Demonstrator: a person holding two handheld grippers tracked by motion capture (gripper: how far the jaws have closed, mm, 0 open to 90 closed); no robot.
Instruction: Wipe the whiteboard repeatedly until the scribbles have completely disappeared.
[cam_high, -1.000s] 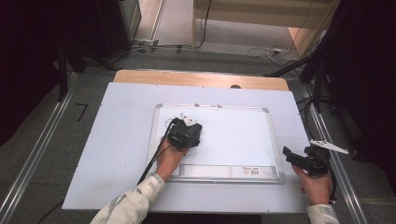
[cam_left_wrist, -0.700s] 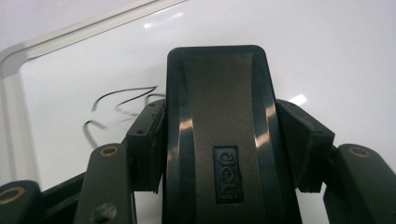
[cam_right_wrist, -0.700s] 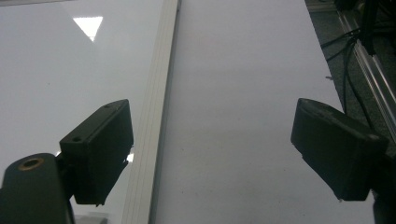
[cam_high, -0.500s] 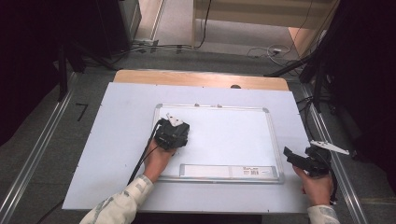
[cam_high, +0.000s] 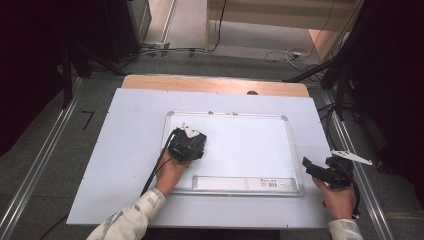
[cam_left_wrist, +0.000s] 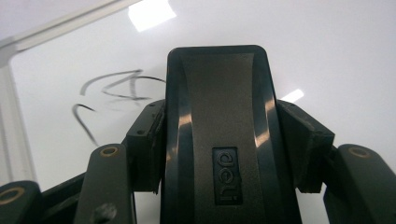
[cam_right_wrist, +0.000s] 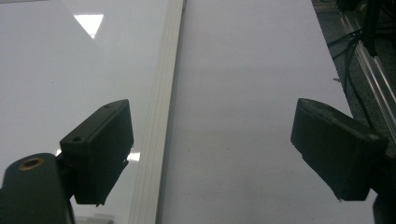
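Eraser (cam_left_wrist: 219, 140): one, clamped in left hand-held gripper (cam_high: 187, 145) | whiteboard (cam_high: 250, 145): one | right hand-held gripper (cam_right_wrist: 210, 154): agape

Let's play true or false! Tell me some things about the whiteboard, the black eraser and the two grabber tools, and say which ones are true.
1. The left gripper holds a black eraser between its jaws. True.
2. The whiteboard is wiped clean all over. False: dark marker scribbles are on it ahead of the eraser.
3. The right gripper is squeezing a marker. False: its jaws stand wide apart with nothing between them.
4. The right gripper sits near the whiteboard's right edge. True.
5. The whiteboard stands upright on an easel. False: it lies flat on the table.
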